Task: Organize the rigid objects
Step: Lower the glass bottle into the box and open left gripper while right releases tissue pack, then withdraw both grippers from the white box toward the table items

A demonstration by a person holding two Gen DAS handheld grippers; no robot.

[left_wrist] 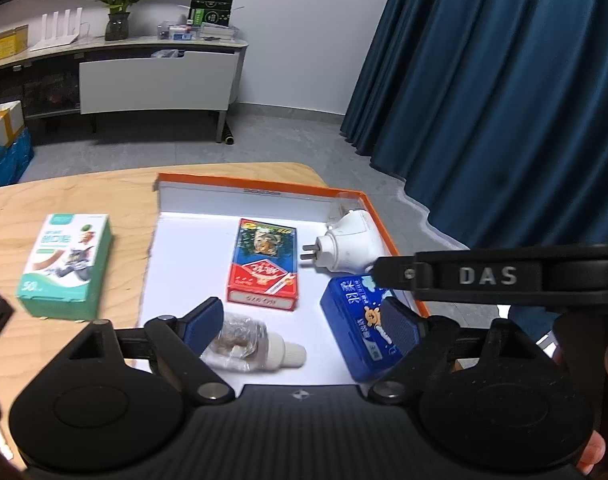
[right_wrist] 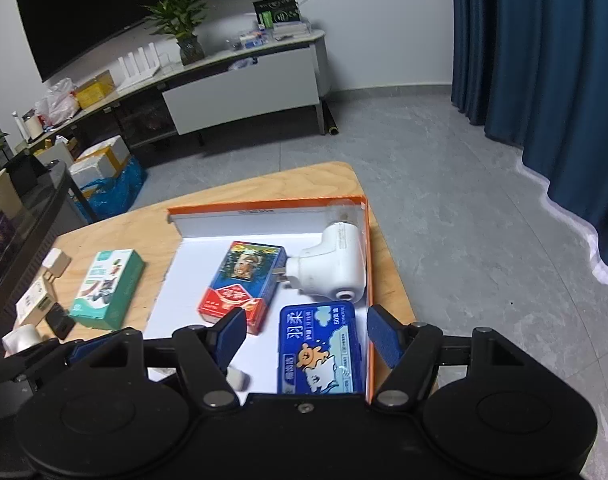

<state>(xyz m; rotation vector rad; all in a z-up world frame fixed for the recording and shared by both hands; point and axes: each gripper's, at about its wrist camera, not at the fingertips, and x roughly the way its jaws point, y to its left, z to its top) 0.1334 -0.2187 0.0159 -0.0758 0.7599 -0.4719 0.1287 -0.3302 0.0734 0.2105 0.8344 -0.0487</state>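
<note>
Left gripper: the left gripper [left_wrist: 304,326] hovered over the near edge of the tray with its jaws spread wide and nothing pressed between the blue pads.
Small bottle: a small bottle [left_wrist: 248,342] with a white cap and crinkled clear wrap lay on its side on the tray floor, just beside the left pad; I could not tell whether the pad touched it.
Right gripper: the right gripper [right_wrist: 308,334] stood with jaws apart above the near right part of the tray, gripping nothing; the blue box lay beneath the gap, and its right finger hung outside the tray's orange wall.
Tray: a shallow white tray [left_wrist: 264,182] with an orange rim sat on the right part of the wooden table [left_wrist: 64,200].
Blue box: a blue box [right_wrist: 318,350] with a cartoon bear lay flat in the near right corner of the tray.
White plug: a white plug-in device [right_wrist: 332,264] lay in the far right corner, prongs pointing left toward the card box.
Card box: a red and blue card box [right_wrist: 242,282] lay flat in the middle of the tray.
Green box: a green and white box [left_wrist: 66,266] rested on the table left of the tray, well apart from it.
Background: blue curtain [left_wrist: 504,100] to the right, a low cabinet [left_wrist: 156,80] against the far wall.
</note>
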